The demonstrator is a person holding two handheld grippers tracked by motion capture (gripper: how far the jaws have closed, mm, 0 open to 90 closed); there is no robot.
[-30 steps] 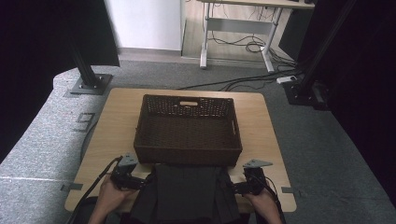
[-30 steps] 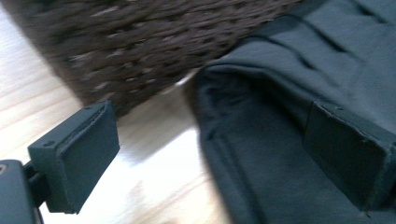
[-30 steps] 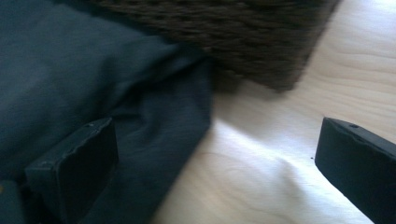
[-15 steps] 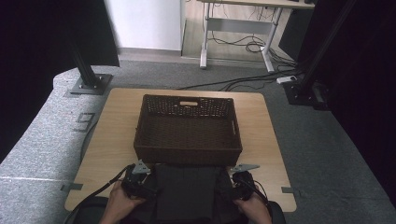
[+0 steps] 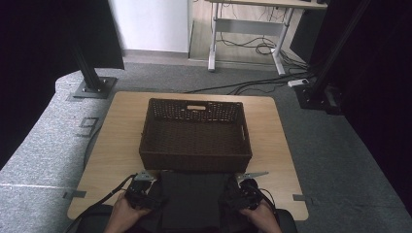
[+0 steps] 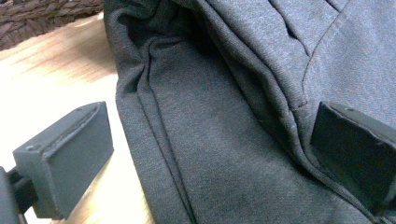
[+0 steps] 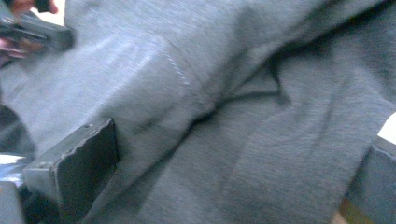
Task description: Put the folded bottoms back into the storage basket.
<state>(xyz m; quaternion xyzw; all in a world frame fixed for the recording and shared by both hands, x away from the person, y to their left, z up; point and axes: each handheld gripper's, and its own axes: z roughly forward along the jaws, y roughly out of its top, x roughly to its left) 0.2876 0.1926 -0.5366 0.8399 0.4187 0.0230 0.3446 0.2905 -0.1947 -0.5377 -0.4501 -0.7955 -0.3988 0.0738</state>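
A dark grey folded garment (image 5: pixel 189 200) lies at the table's front edge, just before a brown wicker basket (image 5: pixel 196 133). My left gripper (image 5: pixel 147 188) is at the garment's left side and my right gripper (image 5: pixel 239 189) is at its right side. In the left gripper view the garment (image 6: pixel 224 93) has creases and a seam, and the left gripper (image 6: pixel 210 158) stands open with its jaws wide, straddling the cloth's edge. The right gripper (image 7: pixel 224 182) is open too, its jaws spread over the grey fabric (image 7: pixel 261 116). The other gripper (image 7: pixel 32 28) shows blurred at the top left.
The basket holds nothing and takes up the middle of the wooden table (image 5: pixel 119 131). Bare wood (image 6: pixel 56 84) shows left of the garment. Black stand bases (image 5: pixel 92 87) sit on the grey floor beyond the table, and cables (image 5: pixel 243 87) run behind it.
Both hands have moved inward from the table's front corners to the garment's two sides. The garment and basket have not shifted.
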